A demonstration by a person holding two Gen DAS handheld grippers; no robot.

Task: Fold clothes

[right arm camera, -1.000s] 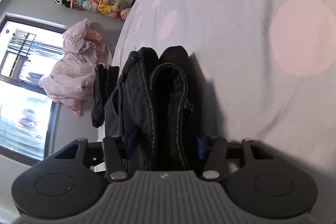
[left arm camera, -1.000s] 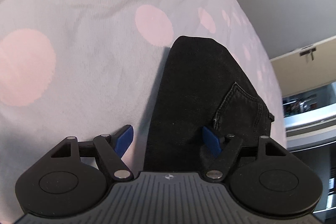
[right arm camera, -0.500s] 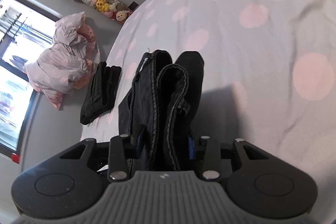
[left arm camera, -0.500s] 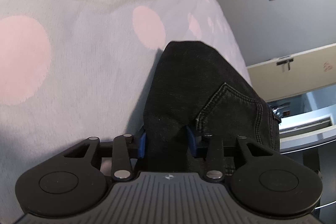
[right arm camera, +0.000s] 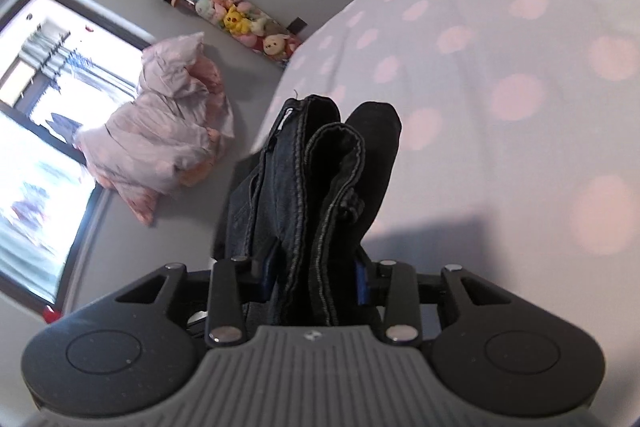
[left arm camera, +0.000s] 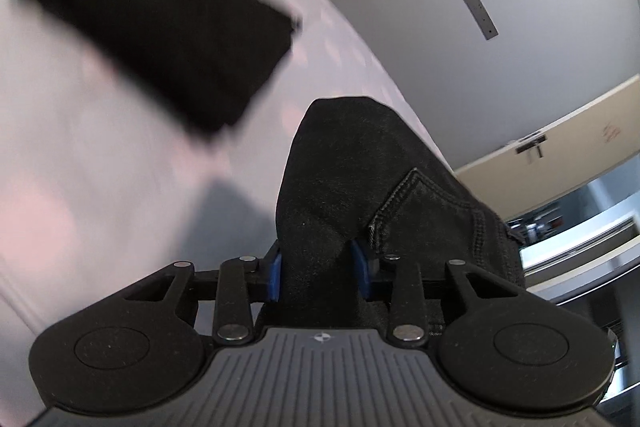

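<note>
My left gripper (left arm camera: 318,269) is shut on a folded end of the black jeans (left arm camera: 360,179), lifted above the bed; a back pocket seam shows to the right of the fingers. My right gripper (right arm camera: 316,275) is shut on the bunched waistband end of the same black jeans (right arm camera: 320,167), several layers standing up between the blue pads (right arm camera: 361,277). A second black garment (left arm camera: 160,23), folded flat, lies on the bed further away in the left wrist view, blurred.
The bed has a pale sheet with pink dots (right arm camera: 520,67). A pink crumpled duvet (right arm camera: 160,131) lies on the floor by a window (right arm camera: 36,147). A row of plush toys (right arm camera: 224,15) lines the wall. A door (left arm camera: 560,155) stands at the right.
My left gripper shut on the jeans, then both grippers lifted them off the bed. The views swung, bringing the other folded black garment into the left wrist view.
</note>
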